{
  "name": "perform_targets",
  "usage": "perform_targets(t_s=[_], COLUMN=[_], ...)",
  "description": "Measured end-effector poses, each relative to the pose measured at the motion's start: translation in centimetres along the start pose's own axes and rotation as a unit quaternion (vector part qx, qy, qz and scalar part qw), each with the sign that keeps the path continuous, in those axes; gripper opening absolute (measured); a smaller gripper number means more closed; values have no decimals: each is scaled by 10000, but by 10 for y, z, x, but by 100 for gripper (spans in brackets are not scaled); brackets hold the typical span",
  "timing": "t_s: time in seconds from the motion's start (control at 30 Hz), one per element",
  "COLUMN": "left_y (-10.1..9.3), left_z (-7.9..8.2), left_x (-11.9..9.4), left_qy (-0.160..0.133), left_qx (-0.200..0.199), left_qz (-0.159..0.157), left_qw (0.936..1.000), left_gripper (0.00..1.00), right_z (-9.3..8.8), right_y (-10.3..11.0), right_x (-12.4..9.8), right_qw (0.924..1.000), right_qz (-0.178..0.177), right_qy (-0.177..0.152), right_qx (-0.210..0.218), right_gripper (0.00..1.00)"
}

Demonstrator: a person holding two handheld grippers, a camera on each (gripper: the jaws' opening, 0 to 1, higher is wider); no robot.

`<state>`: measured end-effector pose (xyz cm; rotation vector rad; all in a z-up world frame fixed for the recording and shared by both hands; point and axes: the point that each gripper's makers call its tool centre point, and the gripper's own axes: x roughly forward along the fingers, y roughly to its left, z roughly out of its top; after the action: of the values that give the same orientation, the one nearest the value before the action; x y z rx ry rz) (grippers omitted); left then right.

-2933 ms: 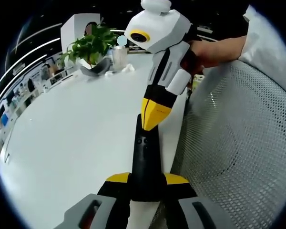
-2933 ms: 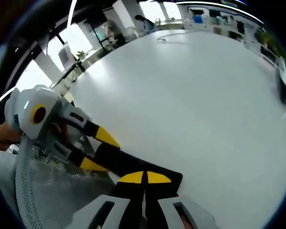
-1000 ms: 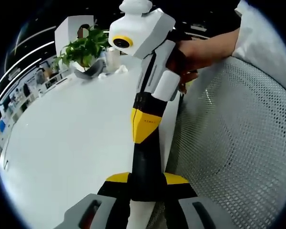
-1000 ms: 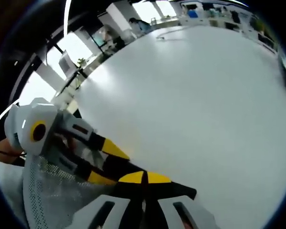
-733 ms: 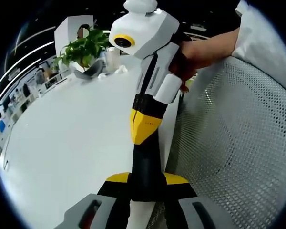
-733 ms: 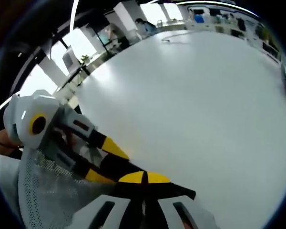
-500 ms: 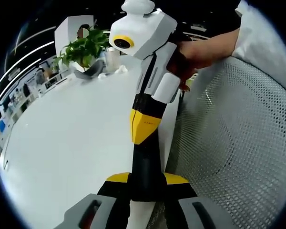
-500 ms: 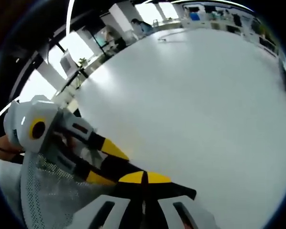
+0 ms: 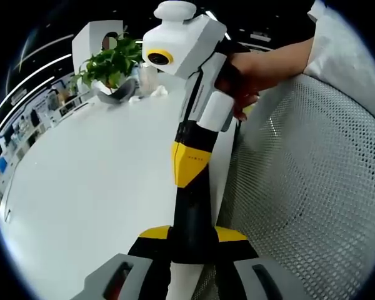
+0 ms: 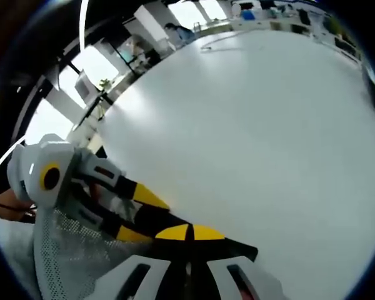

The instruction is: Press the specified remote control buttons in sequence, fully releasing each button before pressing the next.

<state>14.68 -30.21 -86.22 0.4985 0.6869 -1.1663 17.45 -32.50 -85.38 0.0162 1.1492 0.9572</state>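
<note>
We see a broad white table (image 9: 81, 187) beside a white mesh chair back (image 9: 306, 187). Over the table's edge, our left gripper (image 9: 192, 240) is clamped on the near end of a black remote (image 9: 190, 215), which points away from us. Our right gripper (image 9: 189, 165), held in a hand (image 9: 253, 65), has its yellow jaws closed together, tips down on the remote's face. A potted plant (image 9: 109, 65) stands at the table's far end.
</note>
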Motion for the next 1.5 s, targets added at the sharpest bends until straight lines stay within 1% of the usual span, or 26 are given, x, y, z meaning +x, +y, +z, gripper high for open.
perform_targets(t_s=[0.43, 0.67, 1.1, 1.23, 1.3, 1.37, 1.5], left_y=[-1, -1, -1, -1, -1, -1, -1], left_z=[0, 1, 1, 1, 1, 1, 1], left_x=[0, 0, 0, 0, 0, 0, 0], left_qy=[-1, -2, -1, 0, 0, -2, -5], left_qx=[-3, -9, -13, 6, 11, 11, 18], left_qz=[0, 1, 5, 4, 5, 4, 2], left_qw=[10000, 10000, 10000, 10000, 10000, 10000, 10000], left_gripper=[24, 24, 24, 24, 24, 24, 24], right_z=[-2, -4, -5, -6, -7, -7, -7], right_y=[0, 4, 5, 6, 7, 8, 8], right_x=[-2, -3, -4, -3, -3, -3, -3], right_qw=[10000, 9997, 9996, 9997, 9997, 9995, 9995], right_qz=[6, 138, 150, 139, 100, 85, 84], right_qy=[71, 150, 182, 200, 200, 194, 194], right_qx=[20, 166, 151, 86, -128, -219, -238], right_gripper=[0, 0, 0, 0, 0, 0, 0])
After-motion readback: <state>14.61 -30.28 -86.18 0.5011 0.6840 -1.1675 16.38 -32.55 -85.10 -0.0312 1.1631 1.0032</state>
